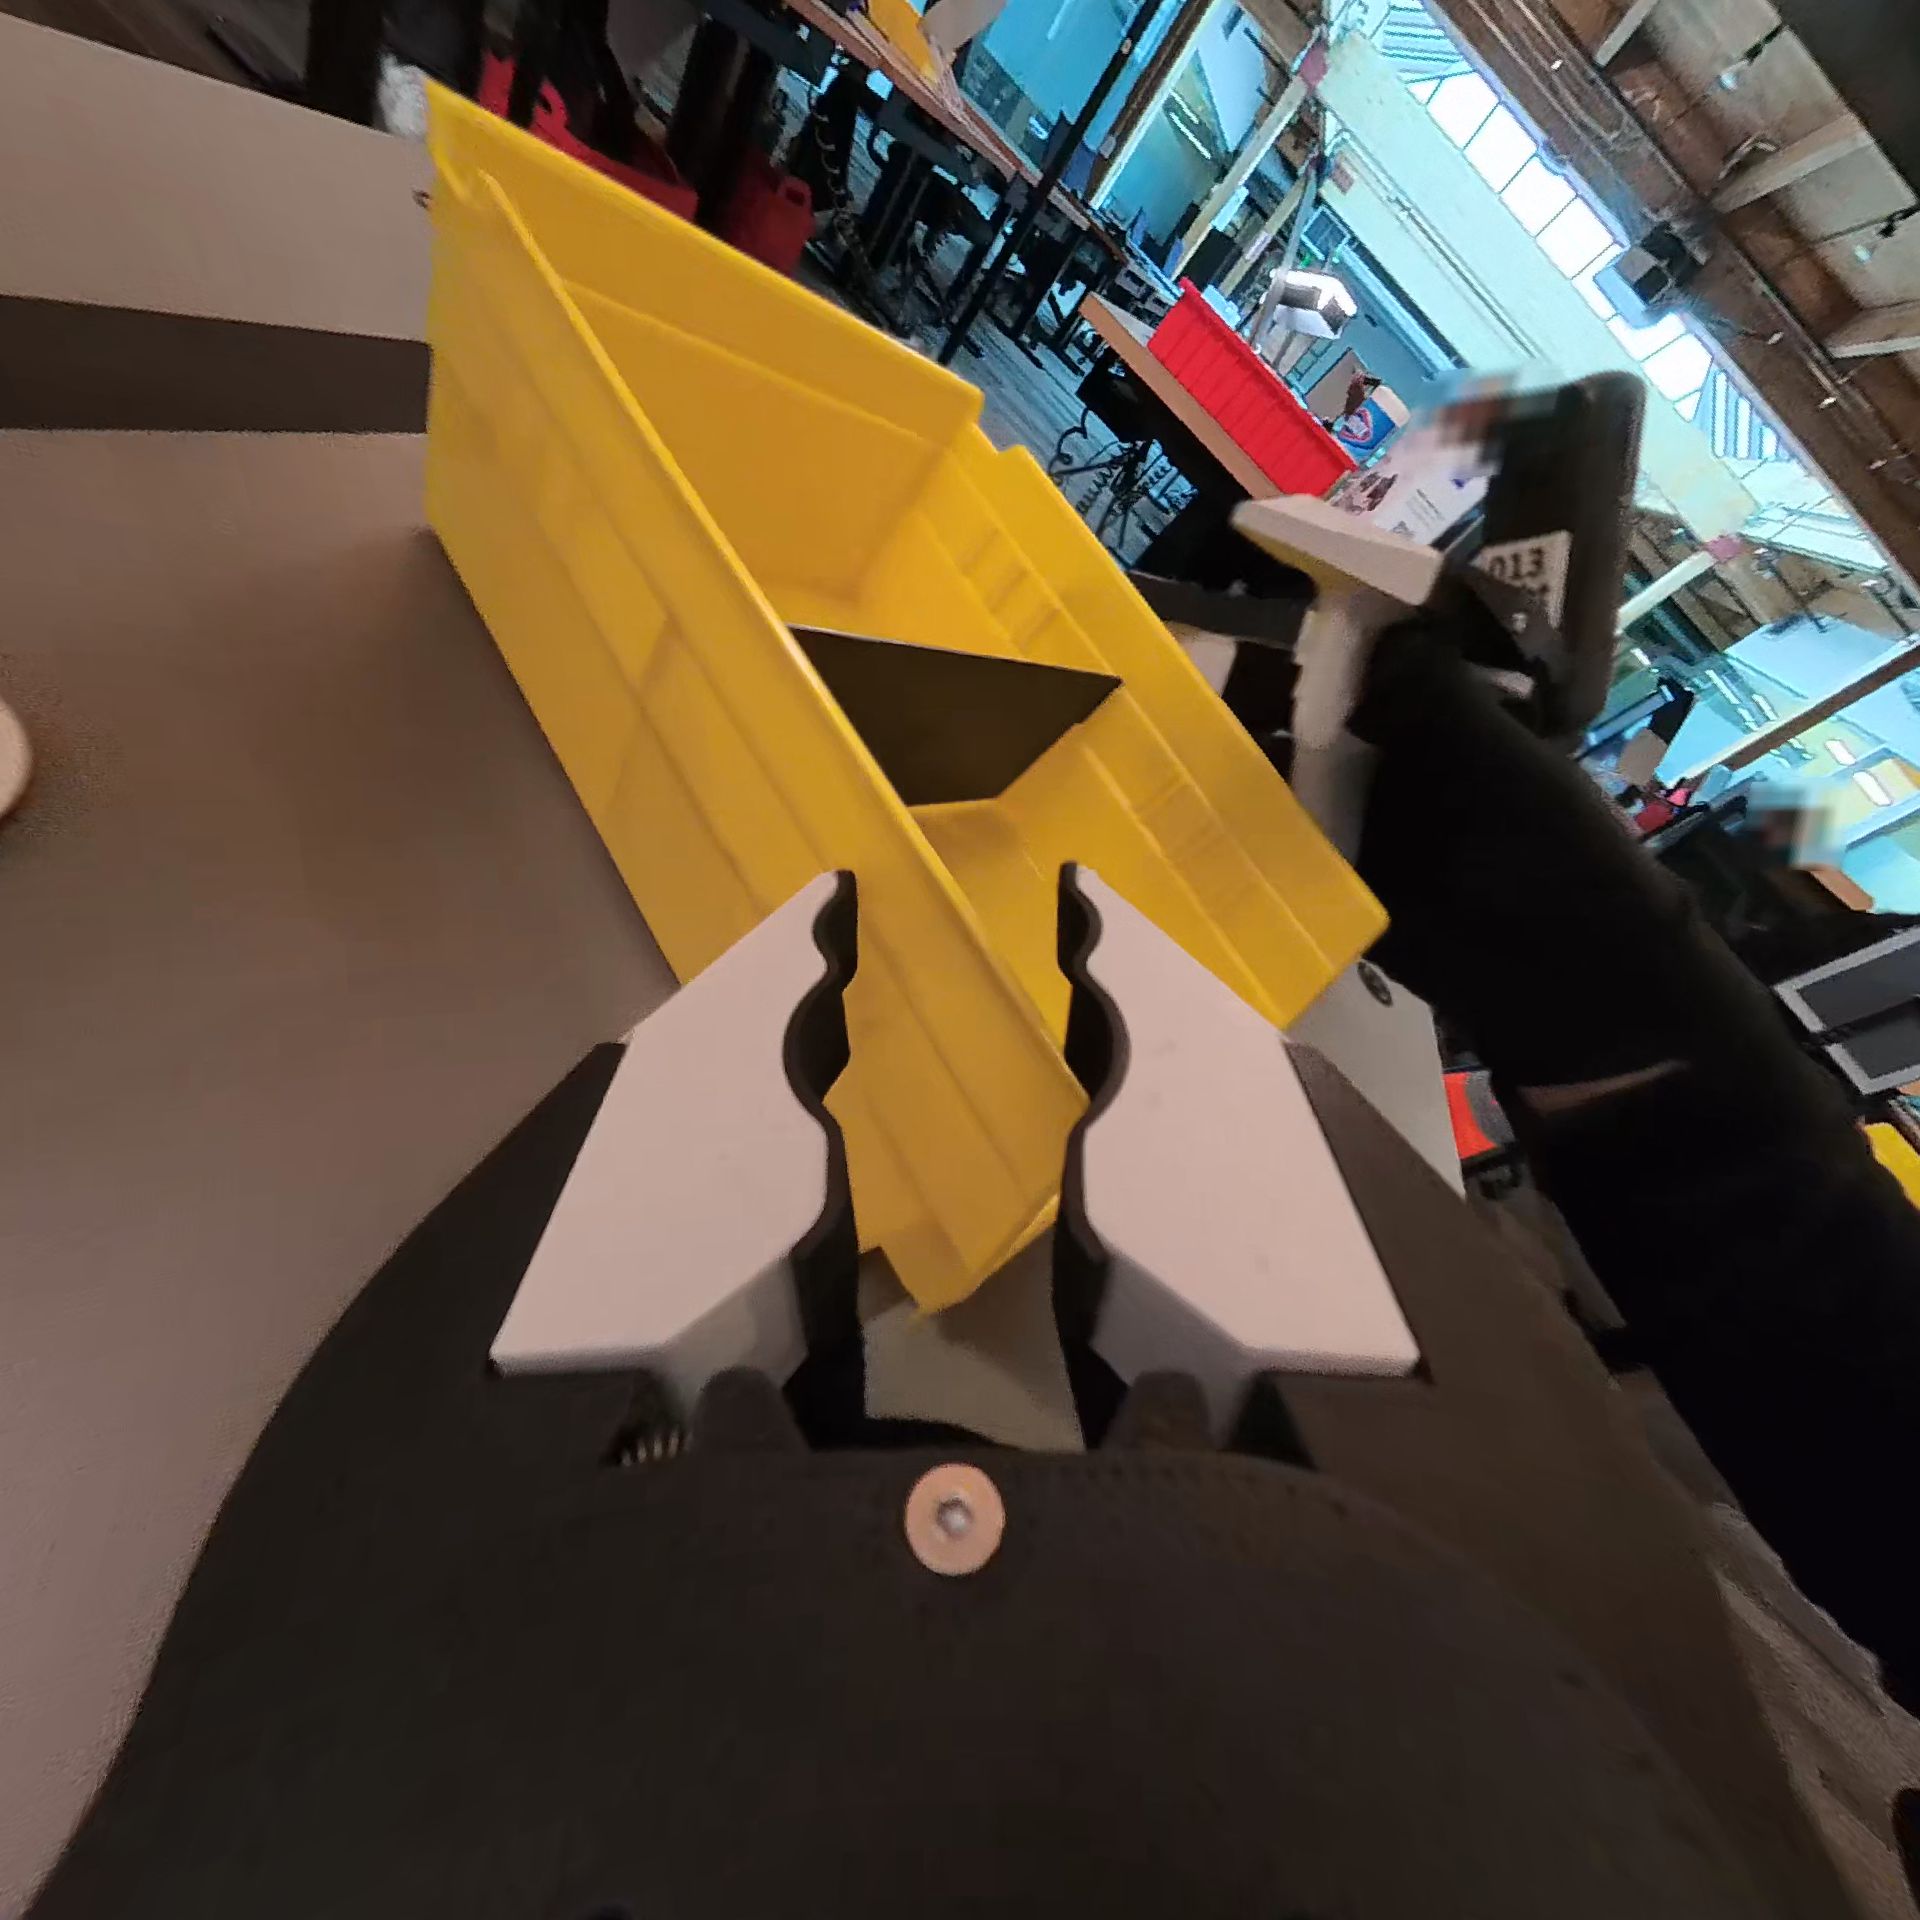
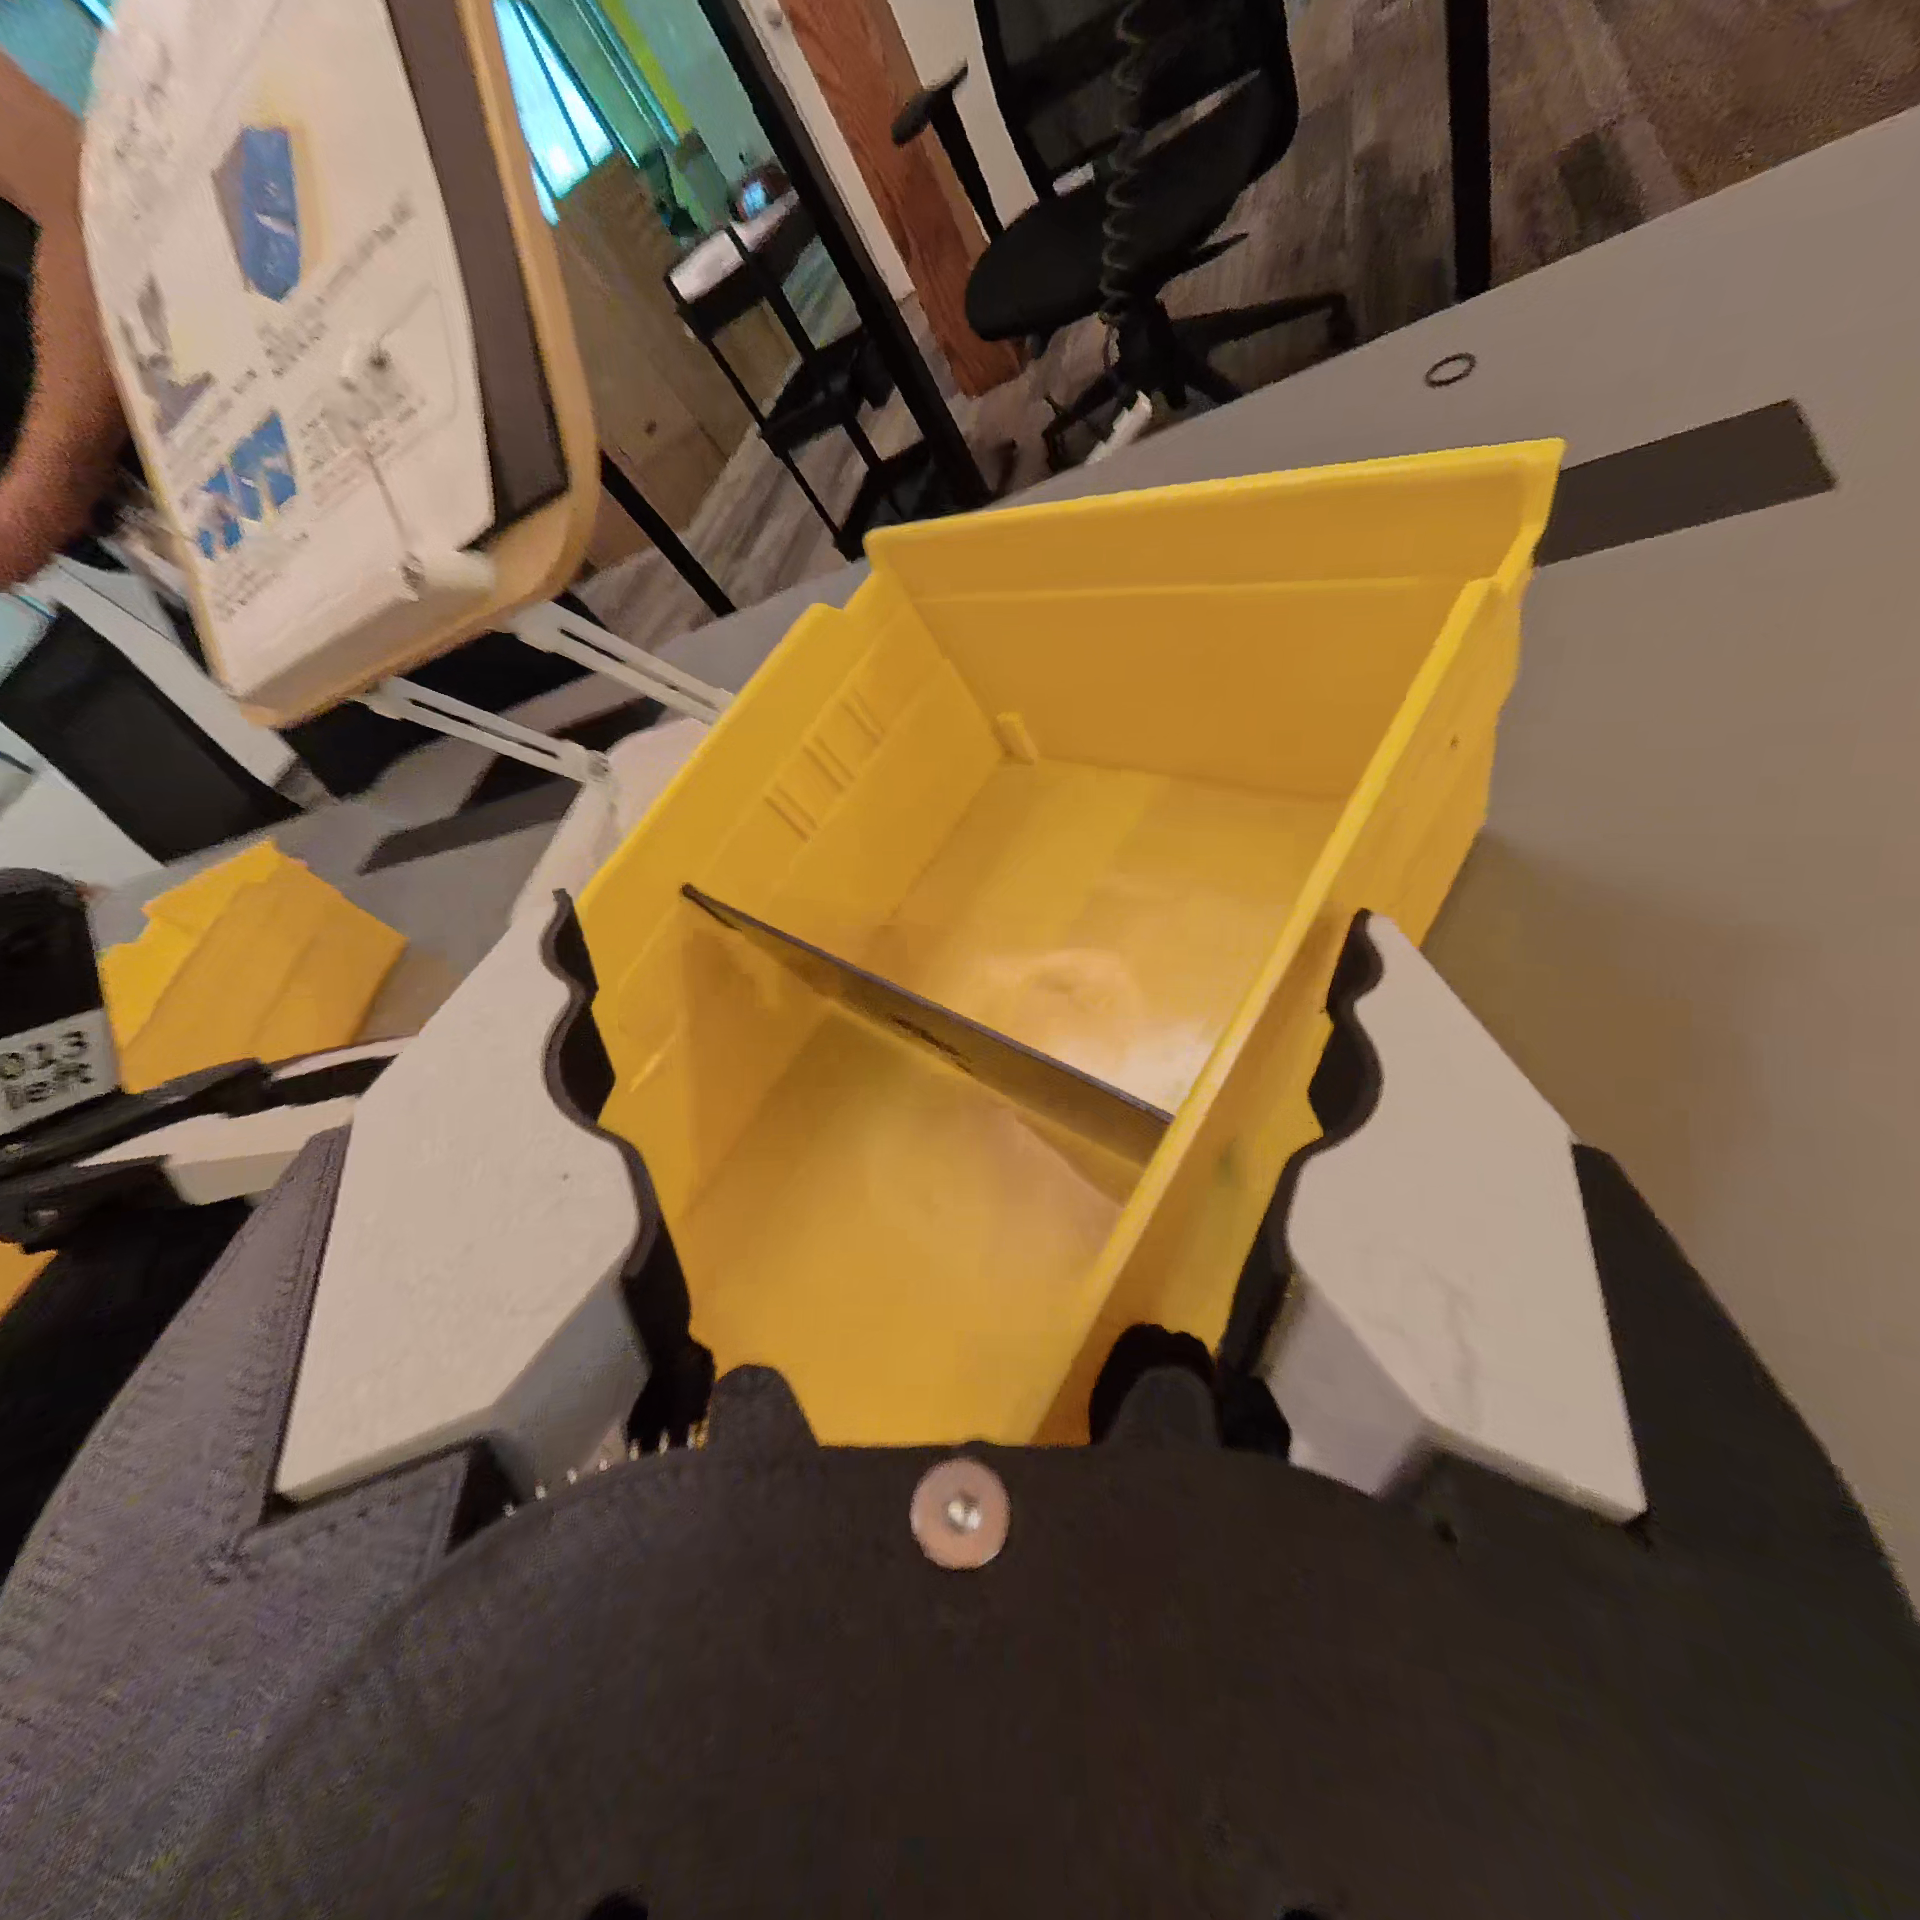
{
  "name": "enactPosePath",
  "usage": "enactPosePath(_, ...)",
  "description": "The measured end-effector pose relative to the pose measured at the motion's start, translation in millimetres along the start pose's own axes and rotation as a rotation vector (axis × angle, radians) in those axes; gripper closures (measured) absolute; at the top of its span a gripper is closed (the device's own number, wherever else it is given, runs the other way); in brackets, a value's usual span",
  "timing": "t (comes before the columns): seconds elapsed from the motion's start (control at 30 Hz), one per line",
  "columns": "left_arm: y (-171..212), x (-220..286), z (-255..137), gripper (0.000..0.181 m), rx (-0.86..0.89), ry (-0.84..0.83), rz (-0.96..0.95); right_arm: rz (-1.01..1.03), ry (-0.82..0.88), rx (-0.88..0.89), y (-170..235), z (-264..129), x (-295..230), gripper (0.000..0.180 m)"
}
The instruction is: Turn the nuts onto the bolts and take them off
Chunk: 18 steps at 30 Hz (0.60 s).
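Observation:
A yellow bin (image 2: 1195, 644) with a black divider (image 2: 935, 1029) stands on the grey table (image 2: 1662, 831). Both of its compartments look empty, and no nuts or bolts show in either view. My right gripper (image 2: 961, 935) is wide open over the bin's low front end, with one finger along each side wall. I cannot tell if they touch. My left gripper (image 1: 956, 894) is open and empty. The bin's (image 1: 727, 436) near side wall and corner show in its gap. The right gripper (image 1: 1268, 769) shows past the bin. The left gripper (image 2: 239, 1091) shows at the far left.
A second yellow bin (image 2: 249, 966) lies on the table at the left. A small black ring (image 2: 1447, 369) and a black tape strip (image 2: 1683, 478) are on the table behind the bin. Beyond the table edge are a sign board (image 2: 291, 343), an office chair (image 2: 1122, 208) and people (image 1: 1558, 935).

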<state>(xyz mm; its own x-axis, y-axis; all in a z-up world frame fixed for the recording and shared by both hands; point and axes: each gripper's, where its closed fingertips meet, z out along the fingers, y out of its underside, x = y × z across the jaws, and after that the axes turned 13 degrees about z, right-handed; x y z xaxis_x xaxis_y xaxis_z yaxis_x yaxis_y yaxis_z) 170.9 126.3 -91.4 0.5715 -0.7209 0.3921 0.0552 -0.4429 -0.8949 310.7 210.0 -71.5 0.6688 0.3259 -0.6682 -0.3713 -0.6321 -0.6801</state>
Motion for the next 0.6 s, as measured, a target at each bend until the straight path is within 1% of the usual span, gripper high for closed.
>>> enactPosePath(0.1, 1, 8, 11, 0.146, 0.0, 0.02, -0.026, -0.064, 0.058, -0.073, -8, 7, 17, 0.047)
enactPosePath(0.23, 1, 10, 23, 0.151, 0.007, 0.055, -0.087, -0.119, 0.079, -0.138, -21, 17, 34, 0.053)
enactPosePath(0.37, -1, 11, 35, 0.151, 0.03, 0.063, -0.115, -0.14, 0.05, -0.187, -31, 30, 46, 0.057)
enactPosePath(0.6, -6, 10, 54, 0.151, 0.046, 0.086, -0.169, -0.198, 0.013, -0.223, -52, 51, 61, 0.062)
